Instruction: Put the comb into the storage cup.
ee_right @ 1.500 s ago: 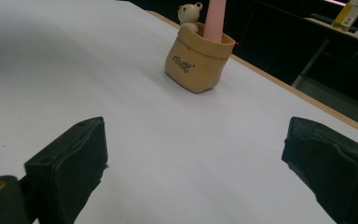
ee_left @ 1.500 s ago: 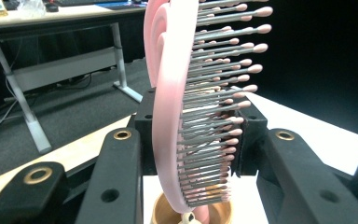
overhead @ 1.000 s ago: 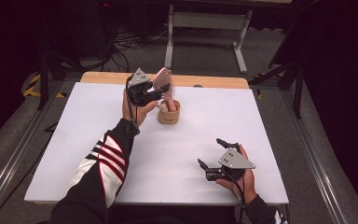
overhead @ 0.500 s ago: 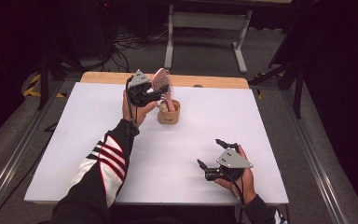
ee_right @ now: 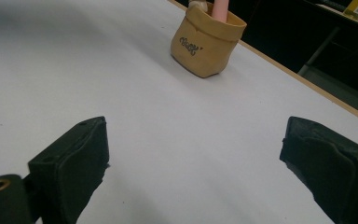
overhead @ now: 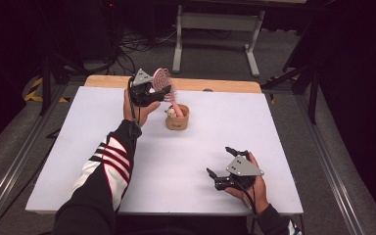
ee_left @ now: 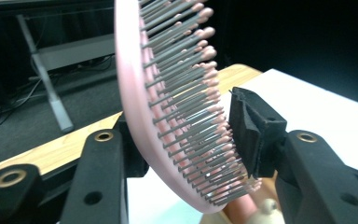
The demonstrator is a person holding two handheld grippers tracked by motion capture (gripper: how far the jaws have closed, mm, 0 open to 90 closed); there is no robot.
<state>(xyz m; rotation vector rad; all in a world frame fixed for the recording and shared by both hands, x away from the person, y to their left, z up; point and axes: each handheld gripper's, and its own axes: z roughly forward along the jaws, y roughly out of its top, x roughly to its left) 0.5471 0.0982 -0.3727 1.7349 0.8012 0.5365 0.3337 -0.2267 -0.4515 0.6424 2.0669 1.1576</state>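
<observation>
Hairbrush (ee_left: 168, 116) pink plastic, grey bristles, between loosening left gripper (ee_left: 186, 154); right gripper (ee_right: 193, 172) wide, empty.

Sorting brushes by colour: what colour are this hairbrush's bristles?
Grey with pink tips, on the pink oval hairbrush; left gripper view.

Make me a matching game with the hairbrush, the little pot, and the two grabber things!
Things:
1. pink hairbrush
2. tan pot
3. left gripper
4. right gripper

Descriptions:
A. empty, jaws wide apart, low over the near side of the white table
B. stands on the table with writing on its side
C. jaws on either side of the bristled head, just been opening
D. handle down in the pot, head sticking up

Pairs: 1-D, 2-B, 3-C, 4-A
</observation>
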